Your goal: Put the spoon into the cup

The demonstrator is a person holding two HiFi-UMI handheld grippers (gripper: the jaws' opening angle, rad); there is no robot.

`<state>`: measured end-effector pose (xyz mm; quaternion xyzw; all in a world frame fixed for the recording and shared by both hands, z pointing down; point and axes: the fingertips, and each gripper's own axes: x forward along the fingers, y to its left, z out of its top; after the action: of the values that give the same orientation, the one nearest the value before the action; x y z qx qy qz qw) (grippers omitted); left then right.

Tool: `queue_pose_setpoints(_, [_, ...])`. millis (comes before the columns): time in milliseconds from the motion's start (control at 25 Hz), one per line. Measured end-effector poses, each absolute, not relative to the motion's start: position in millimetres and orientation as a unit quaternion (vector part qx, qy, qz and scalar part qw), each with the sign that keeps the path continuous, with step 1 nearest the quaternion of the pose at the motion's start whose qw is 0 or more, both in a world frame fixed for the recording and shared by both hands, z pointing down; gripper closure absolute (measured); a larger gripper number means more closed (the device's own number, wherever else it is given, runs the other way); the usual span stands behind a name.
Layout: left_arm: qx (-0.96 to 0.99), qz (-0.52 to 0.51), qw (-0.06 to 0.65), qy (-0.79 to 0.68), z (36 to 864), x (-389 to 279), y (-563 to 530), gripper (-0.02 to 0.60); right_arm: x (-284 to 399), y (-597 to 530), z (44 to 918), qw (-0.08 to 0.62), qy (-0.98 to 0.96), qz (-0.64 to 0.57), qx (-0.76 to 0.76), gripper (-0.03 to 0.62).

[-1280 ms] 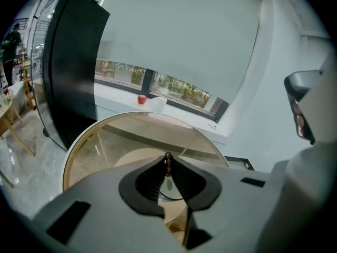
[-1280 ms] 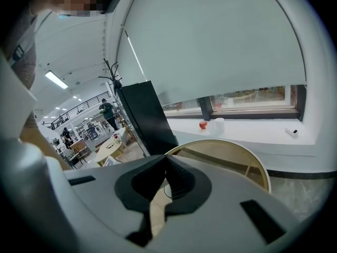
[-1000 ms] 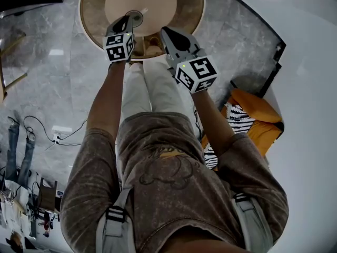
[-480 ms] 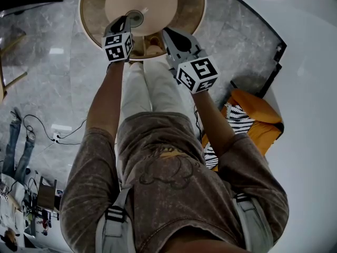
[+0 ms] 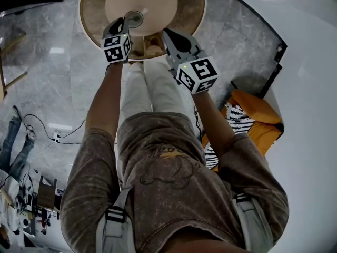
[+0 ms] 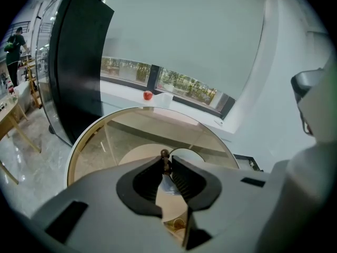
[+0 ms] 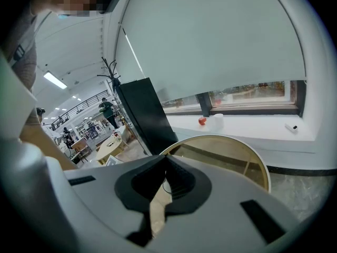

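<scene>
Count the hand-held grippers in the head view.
2. The left hand-held gripper, by the cup, is shut on the spoon; the right hand-held gripper, beside it, is shut and empty.

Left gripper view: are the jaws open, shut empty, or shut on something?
Shut on the spoon: the left gripper's jaws pinch its thin brown handle, whose tip pokes up between them.

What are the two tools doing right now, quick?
Left tool: closed on the spoon handle.
Right tool: closed, holding nothing.
</scene>
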<state>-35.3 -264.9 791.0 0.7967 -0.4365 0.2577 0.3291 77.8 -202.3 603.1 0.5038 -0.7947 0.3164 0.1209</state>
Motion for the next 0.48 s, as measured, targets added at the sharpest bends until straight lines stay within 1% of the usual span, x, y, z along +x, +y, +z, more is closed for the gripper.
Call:
queue_pose_setpoints(400, [0.793, 0.261, 0.333, -0.438, 793.0, -33.4, -256.5, 0.525, 82.5, -197.5, 602.2, 0.120, -0.796, 0.317, 0.501, 0.577])
queue_pose_setpoints(440, [0.793, 0.260, 0.334, -0.437, 792.1, -32.8, -255.6, 0.522, 82.9, -196.5, 601.1, 0.120, -0.796, 0.317, 0.501, 0.577])
queue_pose_setpoints(480, [0.793, 0.260, 0.336, -0.436, 791.3, -32.5, -255.4, 0.504, 82.7, -196.3, 600.0, 0.120, -0.797, 0.317, 0.500, 0.576])
